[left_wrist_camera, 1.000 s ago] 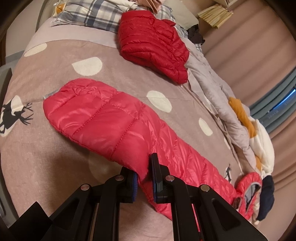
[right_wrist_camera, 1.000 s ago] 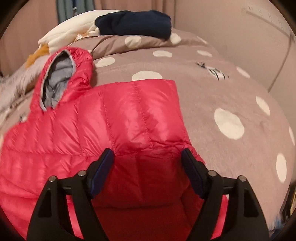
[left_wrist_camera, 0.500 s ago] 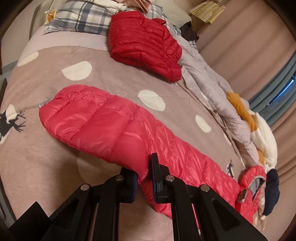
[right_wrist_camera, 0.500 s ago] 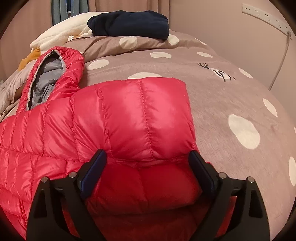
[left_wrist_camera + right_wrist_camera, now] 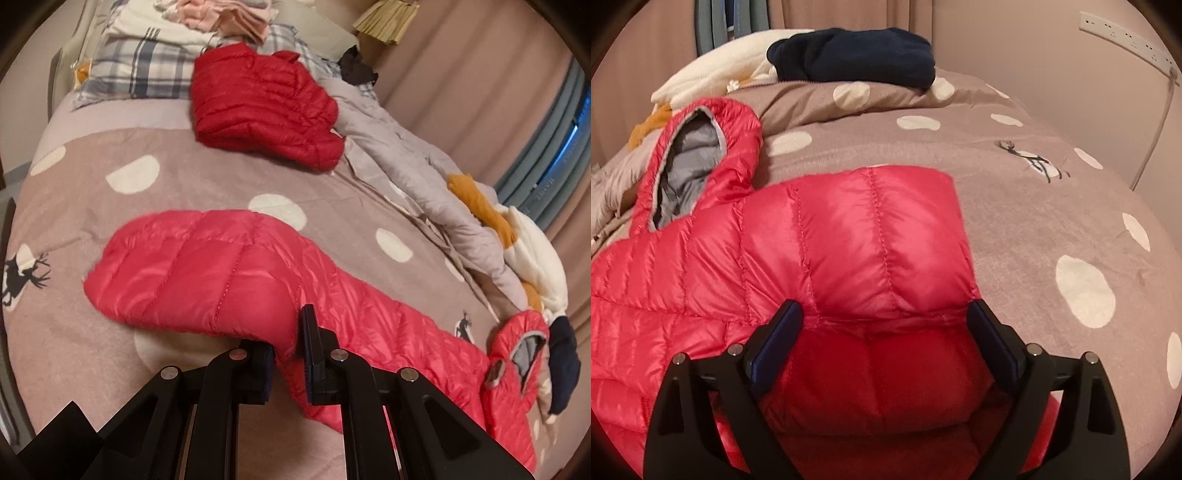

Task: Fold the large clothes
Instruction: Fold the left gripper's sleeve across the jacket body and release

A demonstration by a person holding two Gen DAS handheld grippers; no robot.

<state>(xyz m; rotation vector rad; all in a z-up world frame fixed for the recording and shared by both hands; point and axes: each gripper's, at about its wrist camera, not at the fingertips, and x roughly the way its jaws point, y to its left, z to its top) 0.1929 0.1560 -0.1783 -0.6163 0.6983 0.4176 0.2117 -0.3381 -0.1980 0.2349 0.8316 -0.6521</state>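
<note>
Left wrist: left gripper (image 5: 288, 354) pinches pink jacket (image 5: 229, 273) (red jacket (image 5: 262, 107) beyond).

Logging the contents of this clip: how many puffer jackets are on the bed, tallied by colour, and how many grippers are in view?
Pink-red puffer jackets: 1, the hooded jacket spread across the bed, pinched by the left gripper.
Dark red puffer jackets: 1, the folded jacket near the pillows.
Grippers: 2, counting the open right gripper.
Total: 2 jackets, 2 grippers.
</note>
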